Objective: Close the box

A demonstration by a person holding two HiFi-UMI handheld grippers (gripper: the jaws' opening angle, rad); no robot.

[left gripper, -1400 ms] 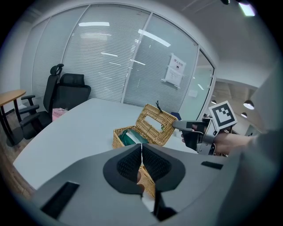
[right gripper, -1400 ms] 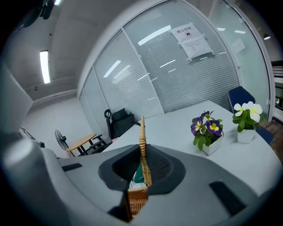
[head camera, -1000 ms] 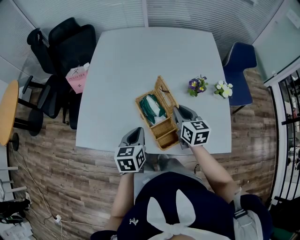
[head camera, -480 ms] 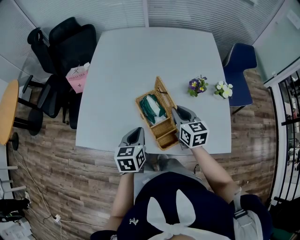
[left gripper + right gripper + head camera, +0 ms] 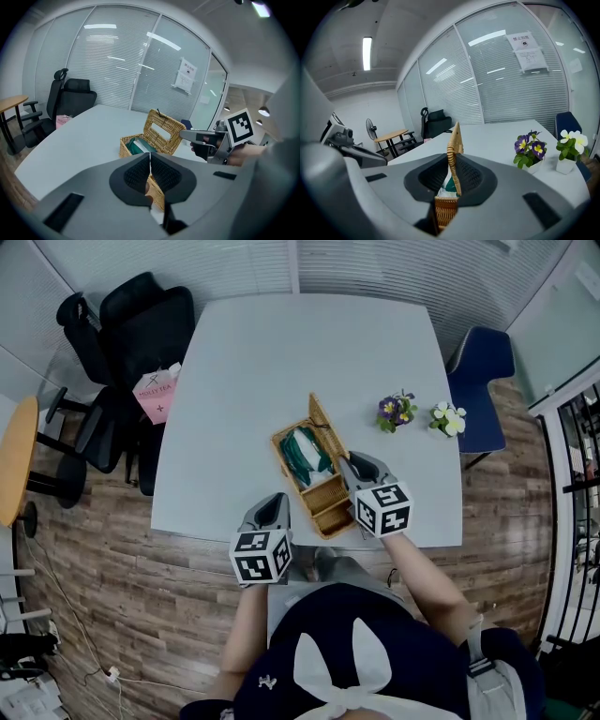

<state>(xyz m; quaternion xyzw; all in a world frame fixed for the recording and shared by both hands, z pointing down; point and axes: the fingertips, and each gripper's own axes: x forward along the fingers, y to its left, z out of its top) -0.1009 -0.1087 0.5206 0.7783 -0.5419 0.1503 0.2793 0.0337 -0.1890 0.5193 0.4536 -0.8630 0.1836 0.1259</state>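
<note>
**Wicker box open, lid held in the right hand-held gripper**

Wicker box (image 5: 314, 482) lies on the desk (image 5: 281, 343) close to the edge nearest the person, somewhat toward the right-hand corner and set at a slant to that edge. Its lid (image 5: 325, 424) stands raised along the box's right side, tilted and not down on the rim. Something green (image 5: 302, 452) lies in the far compartment.

The right hand-held gripper (image 5: 348, 462) is closed on the lid. In the right gripper view the wicker panel shows edge-on between the two pads, which press on it from both sides. The left hand-held gripper (image 5: 273, 501) has its jaws together with nothing between them. It hangs over the desk's near edge, just left of the box's near end.

Two small pots stand near the desk's right edge, one with purple flowers (image 5: 396, 412) and one with white flowers (image 5: 446, 418). A black office chair (image 5: 141, 320) stands off the far left corner, and a blue chair (image 5: 483, 357) stands beyond the right edge
</note>
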